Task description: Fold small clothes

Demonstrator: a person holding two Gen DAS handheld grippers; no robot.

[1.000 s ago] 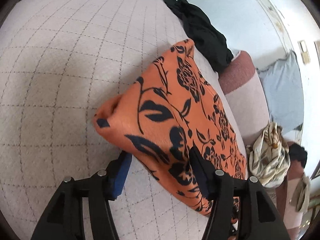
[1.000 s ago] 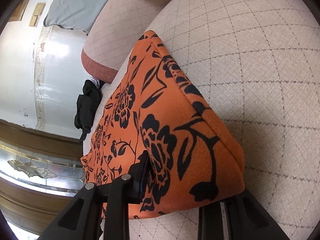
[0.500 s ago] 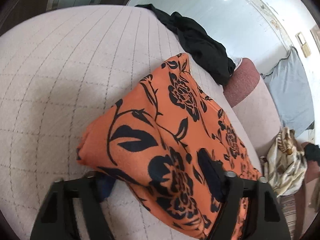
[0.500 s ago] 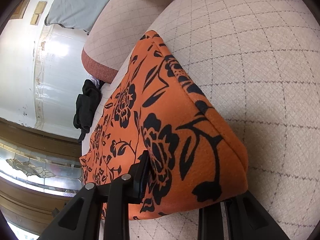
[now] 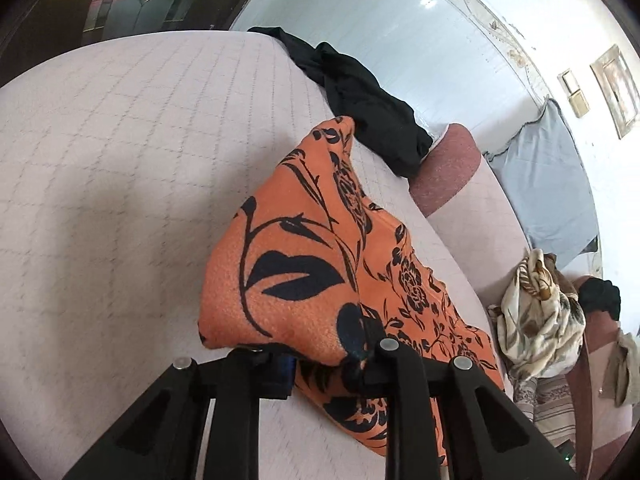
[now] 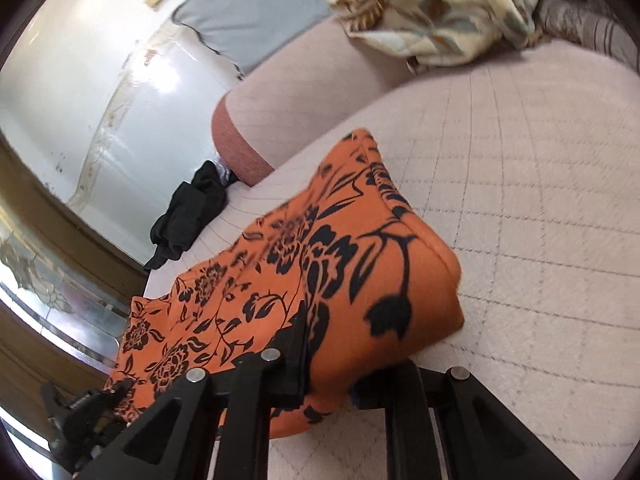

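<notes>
An orange garment with a black flower print [image 5: 296,280] lies on a pale quilted sofa seat [image 5: 120,184]. My left gripper [image 5: 320,364] is shut on one near corner of it and holds that corner raised off the seat. My right gripper [image 6: 328,376] is shut on the other near corner of the same garment [image 6: 360,280], also raised. The cloth hangs between the two grippers and trails away to the far edge of the seat. The left gripper [image 6: 88,412] shows at the lower left of the right wrist view.
A black garment [image 5: 368,100] lies at the far end of the seat by the armrest [image 5: 448,168]. A cream patterned cloth [image 5: 536,312] is heaped on the seat back; it also shows in the right wrist view [image 6: 440,12]. A grey cloth [image 5: 552,184] hangs beyond.
My left gripper closed on the garment's corner and lifted it. My right gripper stayed shut on its corner and lifted too. The garment rose off the seat.
</notes>
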